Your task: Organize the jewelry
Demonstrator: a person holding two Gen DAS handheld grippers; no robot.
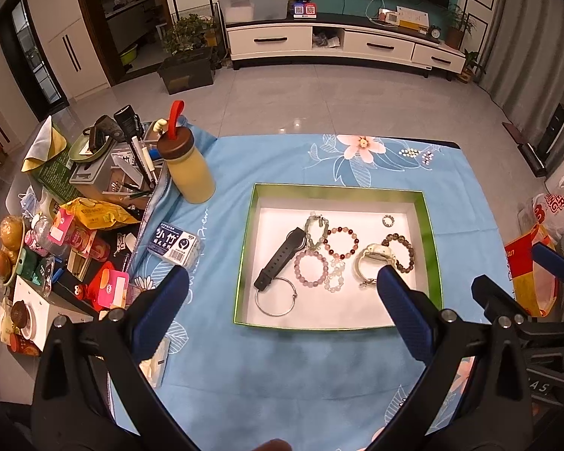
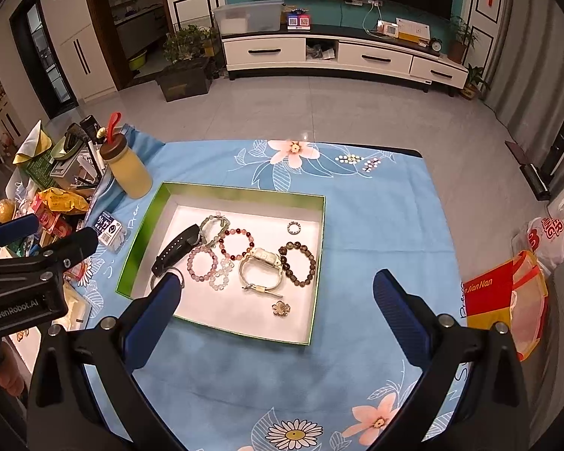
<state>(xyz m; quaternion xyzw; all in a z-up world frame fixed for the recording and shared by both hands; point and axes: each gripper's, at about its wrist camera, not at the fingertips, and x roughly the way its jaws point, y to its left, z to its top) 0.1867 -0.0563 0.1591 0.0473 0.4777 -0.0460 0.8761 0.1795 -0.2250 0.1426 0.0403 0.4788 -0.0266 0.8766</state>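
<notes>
While both stand spread apart and hold nothing, the left hand-held gripper (image 1: 282, 293) hovers over the near rim of the box (image 1: 244, 248) and the right hand-held gripper (image 2: 276, 293) over the box's near right part. Inside lie a black watch (image 1: 280, 257), a pink bracelet (image 1: 311, 268), a red bracelet (image 1: 342, 242), a white watch (image 1: 374, 259), a dark bracelet (image 1: 400, 251), a bangle (image 1: 275, 297) and a ring (image 1: 388, 220). Only the right view shows a flower brooch (image 2: 281, 308) near the front wall. Blue cloth (image 2: 376, 225) lies bare right of the box; a bottle (image 1: 190, 167) and clutter crowd the left edge.
</notes>
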